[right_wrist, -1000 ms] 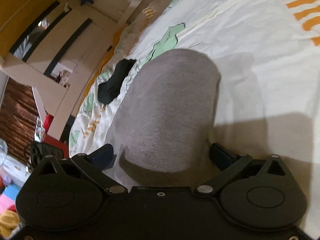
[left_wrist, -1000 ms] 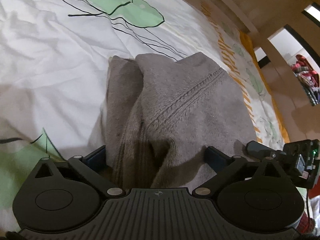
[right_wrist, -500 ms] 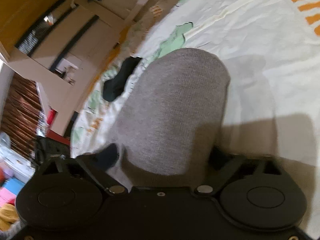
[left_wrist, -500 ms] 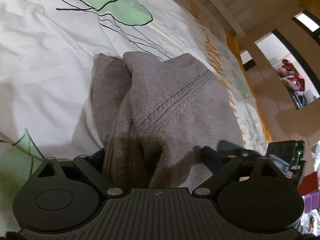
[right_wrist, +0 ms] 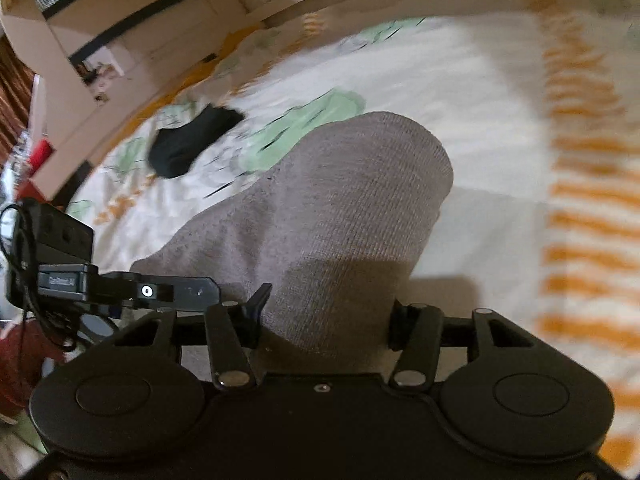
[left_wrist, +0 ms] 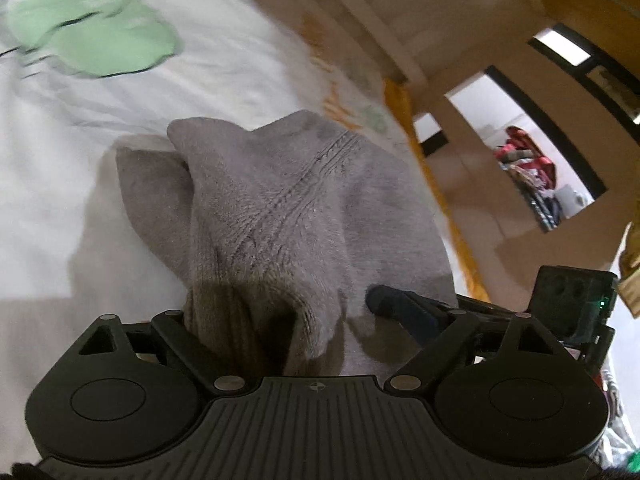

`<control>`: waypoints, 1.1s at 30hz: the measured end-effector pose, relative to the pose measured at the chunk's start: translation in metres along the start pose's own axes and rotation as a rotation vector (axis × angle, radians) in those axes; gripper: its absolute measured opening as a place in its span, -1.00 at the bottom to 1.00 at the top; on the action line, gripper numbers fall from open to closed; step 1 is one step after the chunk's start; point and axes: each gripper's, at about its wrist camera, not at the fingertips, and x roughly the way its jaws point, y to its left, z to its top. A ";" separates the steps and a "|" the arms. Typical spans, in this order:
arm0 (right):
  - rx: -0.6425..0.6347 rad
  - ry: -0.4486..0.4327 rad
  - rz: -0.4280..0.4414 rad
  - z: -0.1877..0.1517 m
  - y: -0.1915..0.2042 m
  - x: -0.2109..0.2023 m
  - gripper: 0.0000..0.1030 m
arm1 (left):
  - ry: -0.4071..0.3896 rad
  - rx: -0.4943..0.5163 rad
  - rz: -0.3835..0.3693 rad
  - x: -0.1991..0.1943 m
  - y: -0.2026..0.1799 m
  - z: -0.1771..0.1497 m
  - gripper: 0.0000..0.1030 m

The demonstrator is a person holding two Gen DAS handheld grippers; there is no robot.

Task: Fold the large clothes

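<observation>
Grey knit sweater (left_wrist: pixel 288 208) bunched on printed white bedsheet (left_wrist: pixel 80 152). Left gripper (left_wrist: pixel 280 312) jaws wide apart around a fold, grip unclear. Right gripper (right_wrist: pixel 328 320) jaws closing on grey fabric between them; black garment (right_wrist: pixel 192 140) beyond.

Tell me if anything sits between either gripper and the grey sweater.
Nothing visible does. The grey sweater already lies between the fingers of the left gripper, and of the right gripper, whose jaws are closing on it.
</observation>
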 end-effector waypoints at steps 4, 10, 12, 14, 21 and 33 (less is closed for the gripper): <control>-0.020 -0.024 -0.101 0.014 -0.028 -0.017 0.18 | 0.006 0.039 0.050 0.026 -0.009 0.005 0.74; 0.032 -0.045 -0.229 -0.014 -0.068 -0.007 0.82 | -0.008 0.089 0.189 0.030 0.004 -0.007 0.68; 0.130 -0.070 -0.177 -0.023 -0.083 -0.004 0.90 | -0.011 0.132 0.220 0.031 -0.003 -0.008 0.69; 0.159 -0.077 -0.160 -0.025 -0.086 -0.001 0.96 | -0.019 0.154 0.237 0.032 -0.008 -0.010 0.69; 0.149 -0.077 -0.171 -0.024 -0.074 -0.004 0.98 | -0.067 0.137 0.259 0.025 -0.009 -0.006 0.69; -0.013 0.063 -0.204 -0.046 -0.038 -0.010 0.99 | -0.089 0.143 0.294 0.015 -0.003 -0.007 0.70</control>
